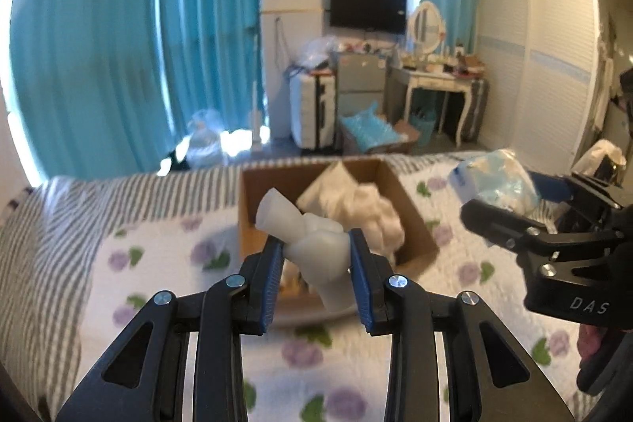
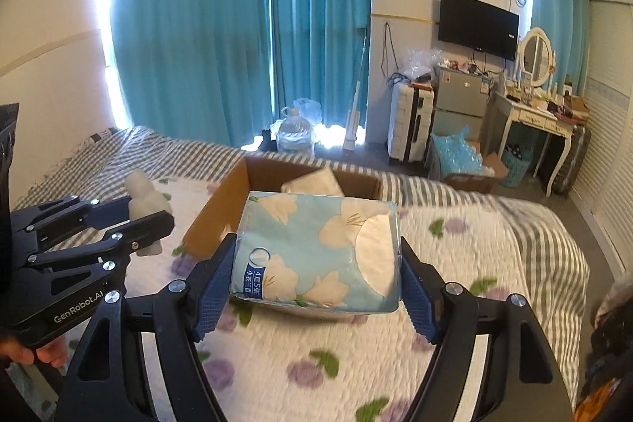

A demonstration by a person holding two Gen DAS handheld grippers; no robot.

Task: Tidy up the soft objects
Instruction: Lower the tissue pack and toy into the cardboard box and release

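Two grippers: both loaded, both held above the bed near the cardboard box
Left gripper: jaws pinch a pale, translucent soft toy between the blue pads; the toy's flared end sticks out up and to the left, another stub hangs below the pads
Left gripper seen from the right wrist view: at the left edge, black, lettered "GenRobot.AI", with the same toy clamped in it, beside the box's left wall
Right gripper: jaws spread wide and pressed against the two ends of a tissue pack
Tissue pack: light blue wrap with white flowers, blue label with Chinese print (too small to read in full), a white oval patch on top; lying level between the fingers, its far side overlapping the near wall of the box
Cardboard box: open-topped, standing on the bed, holding white crumpled soft material
Bed: quilt with purple flowers and green leaves over a grey-striped sheet
Room behind: teal curtains, a wall television, a white dressing table with an oval mirror
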